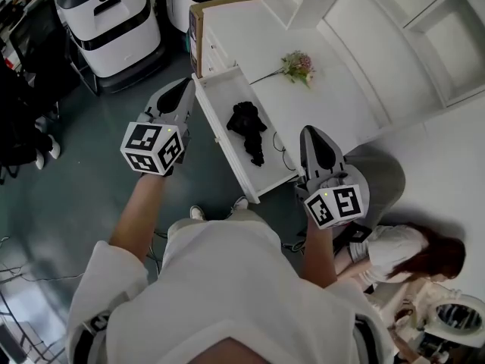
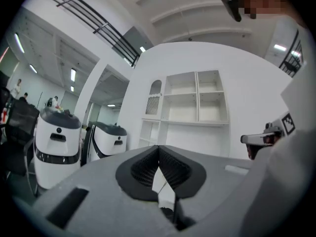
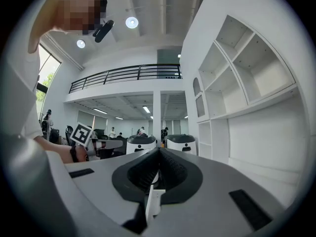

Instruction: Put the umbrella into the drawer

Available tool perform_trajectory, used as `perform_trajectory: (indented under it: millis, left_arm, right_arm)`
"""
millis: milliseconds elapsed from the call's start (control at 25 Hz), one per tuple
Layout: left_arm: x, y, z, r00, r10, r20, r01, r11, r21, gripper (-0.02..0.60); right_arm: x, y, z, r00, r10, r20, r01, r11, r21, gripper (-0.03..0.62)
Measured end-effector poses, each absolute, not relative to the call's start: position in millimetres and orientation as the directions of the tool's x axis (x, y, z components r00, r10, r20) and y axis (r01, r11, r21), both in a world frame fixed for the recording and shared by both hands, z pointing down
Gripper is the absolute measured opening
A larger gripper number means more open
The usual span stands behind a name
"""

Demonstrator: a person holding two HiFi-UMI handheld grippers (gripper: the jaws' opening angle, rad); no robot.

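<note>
Black umbrella [image 1: 247,127] lies in the open drawer [image 1: 220,89]; both our grippers are closed on nothing.

Beyond our left gripper [image 1: 185,83] we see two white machines [image 1: 106,14] on the grey floor. A seated person [image 1: 409,252] is just beside our right gripper [image 1: 312,132]. A bunch of flowers [image 1: 298,67] lies on the white cabinet top [image 1: 250,36], and a thin cable [image 1: 279,149] lies at the drawer's right edge. The drawer stands pulled out, with the umbrella near its middle. Our left gripper hangs by the drawer's far corner and the right by its near corner, each with jaws pressed together. Open floor lies left of the drawer.
</note>
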State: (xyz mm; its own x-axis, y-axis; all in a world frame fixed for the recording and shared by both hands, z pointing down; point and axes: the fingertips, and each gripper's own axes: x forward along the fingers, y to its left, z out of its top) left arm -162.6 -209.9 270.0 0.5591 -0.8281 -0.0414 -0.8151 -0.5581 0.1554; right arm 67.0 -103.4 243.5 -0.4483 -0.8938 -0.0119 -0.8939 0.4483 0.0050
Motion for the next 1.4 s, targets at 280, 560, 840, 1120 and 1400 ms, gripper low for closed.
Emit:
perform_trajectory:
  millis: [280, 560, 840, 1120, 1400]
  left_arm:
    - [-196, -192, 221, 0.531, -0.838, -0.128, -0.841, -0.539, 0.043, 0.012]
    - [-240, -166, 208, 0.450, -0.878, -0.162, -0.887, -0.461, 0.036, 0.012]
    - [-259, -141, 202, 0.408, -0.897, -0.168, -0.910, -0.414, -0.001, 0.012]
    - [-266, -128, 207, 0.310, -0.931, -0.192, -0.951, -0.306, -0.049, 0.012]
    - [-236, -140, 200, 0.314, -0.929, -0.195, -0.949, -0.310, -0.050, 0.012]
  right_arm:
    - [85, -112, 220, -0.386, -0.920, -0.071, -0.923, 0.385, 0.020, 0.002]
    - [101, -107, 228, -0.281, -0.956, -0.084, -0.957, 0.286, -0.046, 0.002]
    - [100, -108, 247, -0.308, -0.950, -0.047, -0.947, 0.311, -0.079, 0.002]
    - [117, -121, 250, -0.305, -0.952, -0.037, -0.948, 0.307, -0.085, 0.002]
    - [138, -133, 249, -0.319, -0.947, -0.037, -0.942, 0.321, -0.097, 0.002]
